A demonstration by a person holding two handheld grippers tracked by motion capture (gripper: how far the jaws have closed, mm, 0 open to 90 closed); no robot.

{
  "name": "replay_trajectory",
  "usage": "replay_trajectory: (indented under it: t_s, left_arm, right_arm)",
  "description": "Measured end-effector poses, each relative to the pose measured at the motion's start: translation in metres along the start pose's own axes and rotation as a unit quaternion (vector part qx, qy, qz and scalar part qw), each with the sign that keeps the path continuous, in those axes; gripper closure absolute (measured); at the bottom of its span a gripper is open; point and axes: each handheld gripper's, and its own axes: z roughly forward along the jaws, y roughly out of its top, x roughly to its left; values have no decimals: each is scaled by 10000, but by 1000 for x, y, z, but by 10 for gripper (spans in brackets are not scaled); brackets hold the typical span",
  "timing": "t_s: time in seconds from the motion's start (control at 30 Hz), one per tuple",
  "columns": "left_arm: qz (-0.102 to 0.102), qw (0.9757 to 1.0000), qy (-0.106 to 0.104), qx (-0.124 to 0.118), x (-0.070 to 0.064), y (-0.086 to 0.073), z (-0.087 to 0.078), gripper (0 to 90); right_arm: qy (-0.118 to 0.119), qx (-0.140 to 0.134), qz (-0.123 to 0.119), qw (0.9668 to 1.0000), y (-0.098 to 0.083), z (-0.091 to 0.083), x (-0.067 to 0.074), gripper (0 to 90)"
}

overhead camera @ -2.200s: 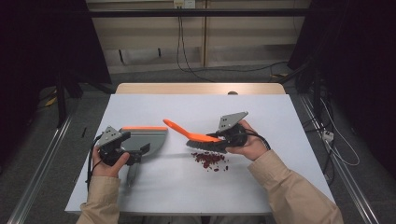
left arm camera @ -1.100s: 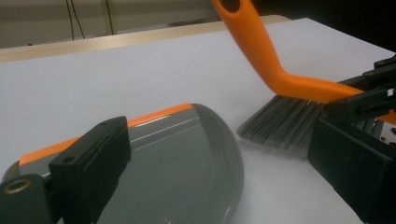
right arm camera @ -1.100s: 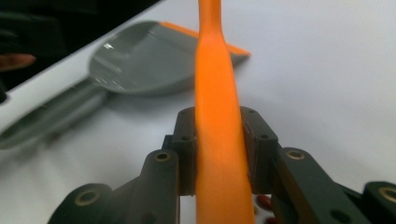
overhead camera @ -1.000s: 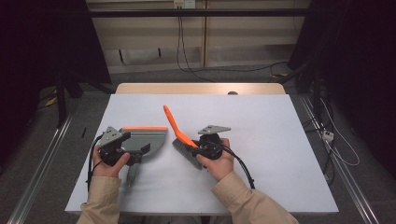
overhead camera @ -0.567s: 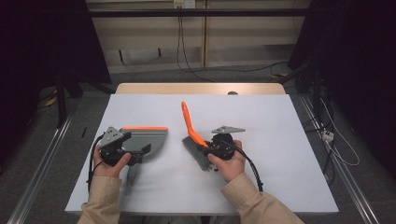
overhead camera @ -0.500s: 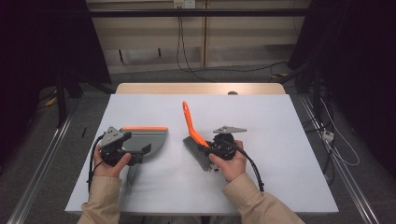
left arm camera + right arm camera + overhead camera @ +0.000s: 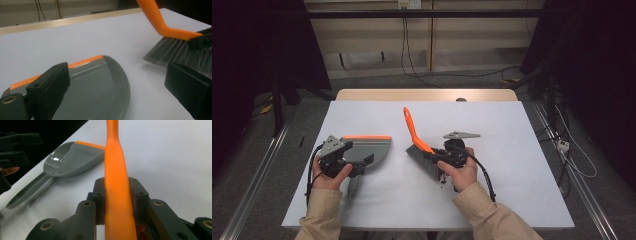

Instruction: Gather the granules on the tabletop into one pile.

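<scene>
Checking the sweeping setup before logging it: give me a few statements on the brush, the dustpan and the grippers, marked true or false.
1. The right gripper is clamped on the brush's orange handle. True.
2. The dustpan lies upside down on the table. False: its hollow side faces up.
3. The brush bristles rest inside the dustpan. False: bare table separates them.
4. The dustpan has an orange strip along its front edge. True.
5. The left gripper holds the brush. False: it is at the dustpan.

White table (image 7: 532,130) with a wooden strip (image 7: 427,94) along its far edge. Grey floor (image 7: 252,165), beige back wall (image 7: 462,35), black cables (image 7: 412,65) hanging down; dark surroundings.
</scene>
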Motion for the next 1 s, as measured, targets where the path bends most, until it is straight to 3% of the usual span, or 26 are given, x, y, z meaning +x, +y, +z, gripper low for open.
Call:
replay_trajectory:
  t_s: [0.1, 0.23, 0.4, 0.57, 0.77, 0.83, 0.87, 0.93, 1.0]
  left_arm:
    - [-35, 10000, -21, -49, 0, 0, 0, 60]
    - [-45, 10000, -30, -36, 0, 0, 0, 60]
    - [-51, 10000, -24, -34, 2, 0, -1, 59]
    - [-64, 10000, -21, -6, 3, -1, -1, 60]
    - [-59, 10000, -16, -9, 4, -1, -1, 60]
    - [-63, 10000, -25, -5, 3, -1, -1, 60]
    - [-57, 10000, -24, -1, 3, -1, -1, 60]
    - [-74, 10000, -27, -23, 3, -1, -1, 60]
    - [-79, 9999, -50, -40, 3, -1, -1, 60]
  right_arm:
    - [30, -159, -207, 9997, 11, -4, -3, 710]
    - [31, -243, -763, 9968, 26, -4, -20, 709]
    - [-95, -87, -1611, 9869, 33, 4, -36, 709]
    - [-117, 267, -2086, 9776, 24, 16, -49, 709]
    - [69, 359, -2372, 9708, 11, 12, -32, 709]
    - [81, 304, -2332, 9719, 9, 9, -28, 710]
    - [127, 251, -2220, 9746, 9, 8, -27, 709]
    - [-73, 137, -2263, 9739, 9, 3, -26, 709]
    - [-243, 27, -2196, 9753, 9, -4, -26, 709]
